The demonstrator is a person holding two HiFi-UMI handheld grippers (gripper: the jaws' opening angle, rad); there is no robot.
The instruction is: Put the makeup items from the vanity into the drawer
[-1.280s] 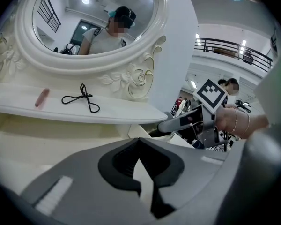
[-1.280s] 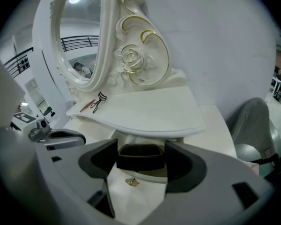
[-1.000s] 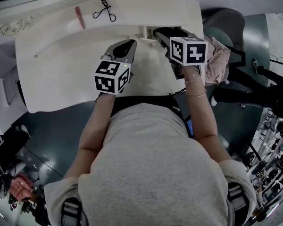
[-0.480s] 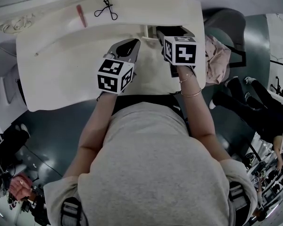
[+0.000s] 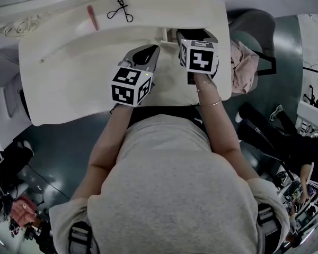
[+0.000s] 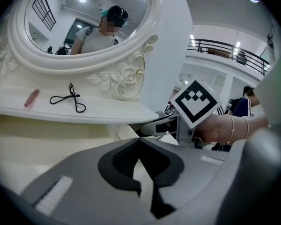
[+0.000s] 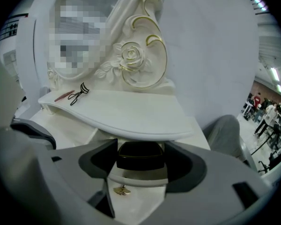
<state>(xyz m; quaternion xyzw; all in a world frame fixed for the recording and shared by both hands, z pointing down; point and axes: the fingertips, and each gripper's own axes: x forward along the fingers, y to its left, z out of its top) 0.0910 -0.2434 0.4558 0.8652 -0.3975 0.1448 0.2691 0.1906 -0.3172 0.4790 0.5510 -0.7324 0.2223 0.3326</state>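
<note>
Makeup lay on the top shelf (image 5: 164,7) in the head view: a black eyelash curler (image 5: 119,9) and a pink stick (image 5: 90,18). They were near each other, at about 11 o'clock from both grippers and well apart from them. The left gripper (image 5: 150,51) hung over the big white surface (image 5: 69,78). The right gripper (image 5: 197,36) pointed at a dark gap under the shelf at 12 o'clock. I think that gap was the open drawer.

In the left gripper view, the fingers (image 6: 119,163) were pressed together at the tips, with nothing in them. The eyelash curler (image 6: 68,99) and pink stick (image 6: 31,97) lay at 10 o'clock, just under the round mirror (image 6: 84,22).

In the right gripper view, the fingers were spread wide and held nothing. Straight ahead between them was the dark mouth of the drawer (image 7: 140,157), with a small gold handle (image 7: 122,190) just below it. The makeup lay far off at 10 o'clock.

I think the curler was light, thin and stiff, and could slide on the smooth shelf. The best place to pinch it looked like the middle, where its arms cross. The stick looked light and round, so it might roll. It should be pinched across its middle.
</note>
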